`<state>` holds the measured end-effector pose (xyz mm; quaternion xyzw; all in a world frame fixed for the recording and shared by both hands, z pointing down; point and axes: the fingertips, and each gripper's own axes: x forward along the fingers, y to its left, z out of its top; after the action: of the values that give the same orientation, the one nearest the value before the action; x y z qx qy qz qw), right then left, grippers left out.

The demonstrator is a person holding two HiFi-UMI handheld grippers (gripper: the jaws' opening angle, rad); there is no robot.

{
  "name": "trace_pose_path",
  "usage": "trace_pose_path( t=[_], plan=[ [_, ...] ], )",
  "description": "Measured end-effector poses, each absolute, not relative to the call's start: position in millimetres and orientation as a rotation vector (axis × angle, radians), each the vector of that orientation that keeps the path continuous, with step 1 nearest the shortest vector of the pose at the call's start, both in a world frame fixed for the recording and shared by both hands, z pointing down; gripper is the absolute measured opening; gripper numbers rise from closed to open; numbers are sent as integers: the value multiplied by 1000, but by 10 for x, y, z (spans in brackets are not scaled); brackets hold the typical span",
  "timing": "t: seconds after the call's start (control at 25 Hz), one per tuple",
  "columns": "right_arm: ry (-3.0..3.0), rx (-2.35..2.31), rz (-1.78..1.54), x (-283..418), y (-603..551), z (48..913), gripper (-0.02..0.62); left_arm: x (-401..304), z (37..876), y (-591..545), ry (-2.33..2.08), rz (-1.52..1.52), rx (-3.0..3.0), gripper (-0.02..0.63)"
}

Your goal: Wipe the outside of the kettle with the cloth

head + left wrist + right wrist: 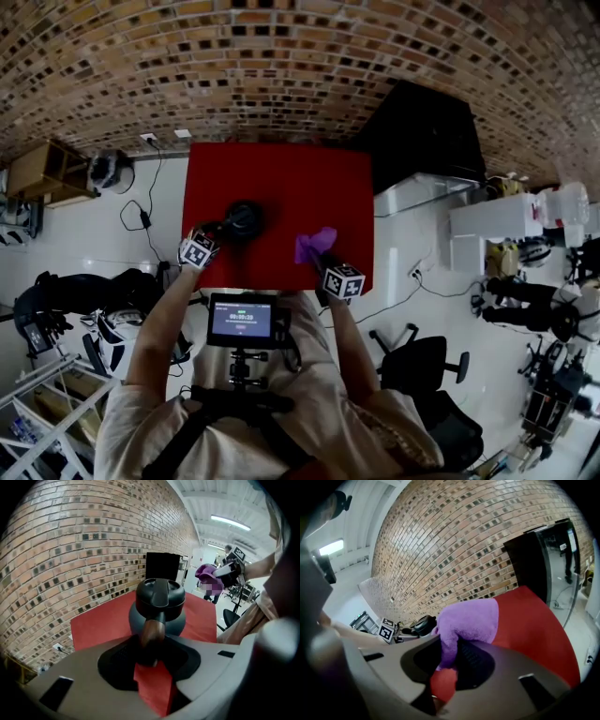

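The cloth (471, 618) disappears partly inside the right hand-held gripper (444, 667).

A small screen (241, 320) low in the middle of the head view shows a row of white numbers like a timer, too blurry to read. The left gripper (218, 232) and the right gripper (317, 255) each carry a cube (198, 251) with black-and-white square marks and no letters.

Purple cloth (315, 246), dark grey kettle (243, 219), red table (281, 178), brown-mottled brick wall (281, 56).

Left tongs (150, 654) clamp kettle handle (151, 632); right tongs (444, 667) clamp cloth (468, 620); forearms (161, 319) extended.
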<state>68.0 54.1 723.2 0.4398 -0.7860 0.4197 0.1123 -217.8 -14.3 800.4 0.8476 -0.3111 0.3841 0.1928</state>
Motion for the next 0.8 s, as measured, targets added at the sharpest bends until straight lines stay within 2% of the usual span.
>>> trace_pose_path(
  t=[0.16, 0.36, 0.68, 0.8],
  plan=[
    [-2320, 1267, 1216, 789, 438, 7175, 81, -2116, 8075, 13, -861, 1174, 2352, 112],
    [-2341, 1256, 1205, 916, 296, 7090, 81, -2089, 8041, 47, -909, 1122, 2242, 112],
    [-2385, 1260, 1287, 1123, 327, 7064, 81, -1852, 7595, -318, -1011, 542, 1999, 106],
    [-2382, 1275, 1343, 1255, 358, 7066, 81, -1652, 7589, -283, -986, 476, 1948, 106]
  ],
)
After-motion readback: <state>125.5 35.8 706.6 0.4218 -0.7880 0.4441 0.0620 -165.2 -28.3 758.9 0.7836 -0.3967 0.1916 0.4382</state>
